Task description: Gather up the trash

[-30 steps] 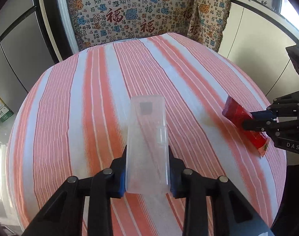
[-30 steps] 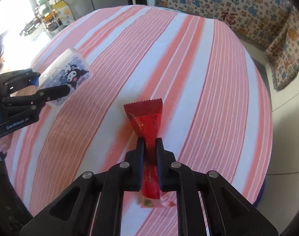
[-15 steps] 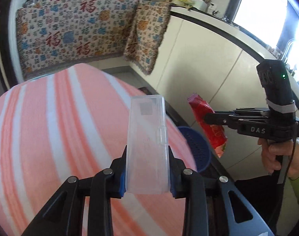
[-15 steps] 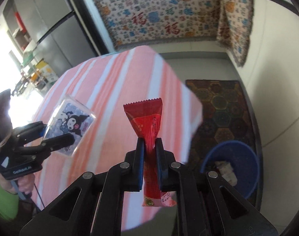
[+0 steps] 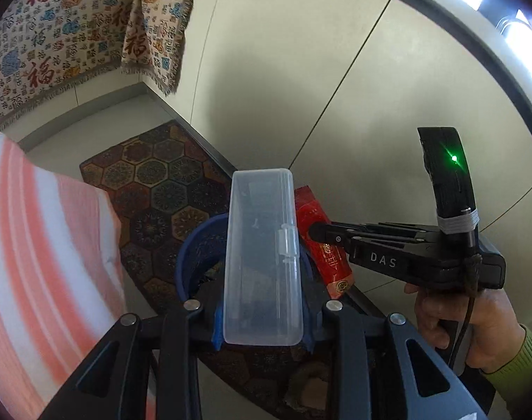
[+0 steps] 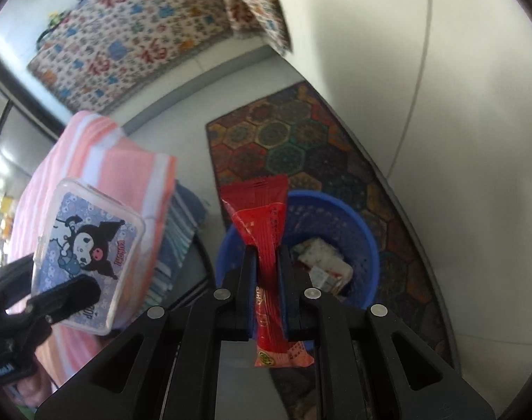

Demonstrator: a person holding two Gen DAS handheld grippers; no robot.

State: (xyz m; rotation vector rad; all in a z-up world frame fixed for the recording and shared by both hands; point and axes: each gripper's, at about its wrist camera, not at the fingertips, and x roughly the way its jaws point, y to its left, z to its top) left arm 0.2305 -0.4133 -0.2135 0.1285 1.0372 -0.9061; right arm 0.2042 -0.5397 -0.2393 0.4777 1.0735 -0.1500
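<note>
Daylight glares white from the window (image 5: 510, 17) at the left view's upper right. The wall (image 5: 300, 70) carries soft grey shadows. Both fisheye views bend strongly at dark corners (the right view's hanging cloth (image 6: 133, 45) smears with motion blur).

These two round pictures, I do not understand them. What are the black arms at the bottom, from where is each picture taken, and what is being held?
There is no robot here. A person holds a hand tool with two fingers in each hand, and a wide-angle camera on each tool looks forward along those fingers. That is why black fingers fill the bottom of each picture.

The left wrist view shows the left gripper shut on a clear plastic box. At its right you see the person's hand carrying the other tool.

The right wrist view shows the right gripper shut on a red wrapper. Below it stands a blue basket on a patterned rug, already with some trash inside. The striped tablecloth lies at the left.
</note>
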